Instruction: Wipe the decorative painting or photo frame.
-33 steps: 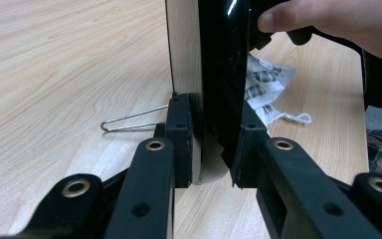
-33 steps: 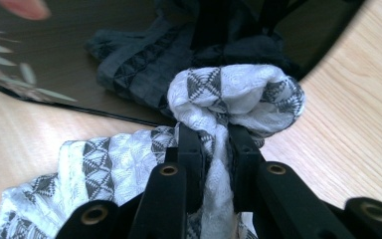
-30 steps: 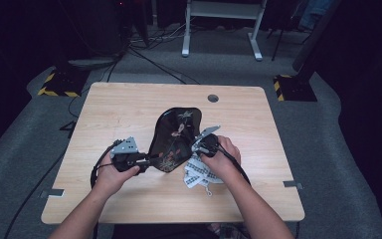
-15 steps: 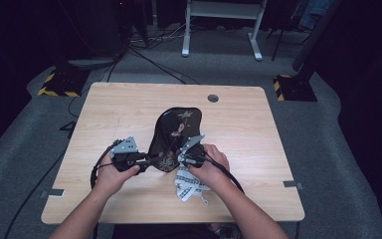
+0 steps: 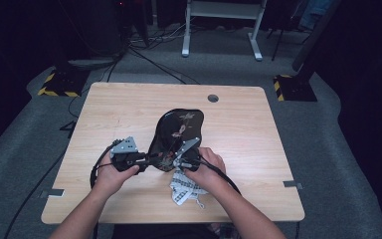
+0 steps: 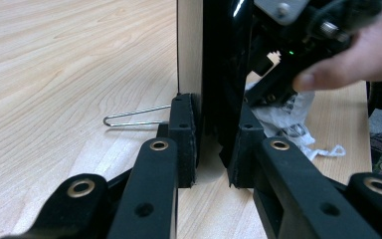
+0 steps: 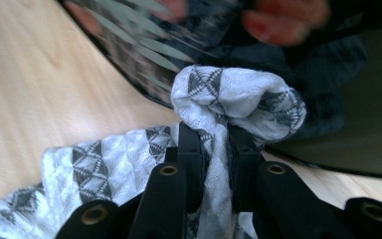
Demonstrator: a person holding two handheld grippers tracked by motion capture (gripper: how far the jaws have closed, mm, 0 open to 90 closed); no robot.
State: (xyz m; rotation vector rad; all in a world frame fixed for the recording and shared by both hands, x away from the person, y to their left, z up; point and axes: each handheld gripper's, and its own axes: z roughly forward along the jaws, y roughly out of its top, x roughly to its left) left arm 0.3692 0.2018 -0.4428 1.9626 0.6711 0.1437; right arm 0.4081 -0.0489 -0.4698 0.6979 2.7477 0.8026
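Two grips on: our left gripper (image 6: pixel 211 149) clamps the glossy black tray's (image 5: pixel 176 132) near rim at centre frame, our right gripper (image 7: pixel 213 149) pinches the soft patterned cloth (image 7: pixel 229 94). We judge the tray stiff, slippery.

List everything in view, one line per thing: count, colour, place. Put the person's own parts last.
tray: one, glossy black with a floral pattern, middle of the table, its near edge between the left gripper's jaws.
cloth: one, white with grey triangle pattern, near side of the table under the right hand, a fold pinched in the right gripper.
wire loop: one, silver, lying on the table beside the left gripper's jaws.
table: one, light wood, with a round grey hole cap near its far edge.
frame legs: one white stand, on the floor beyond the table.
left gripper: one, black, closed on the tray's edge.
right gripper: one, black, closed on the cloth.
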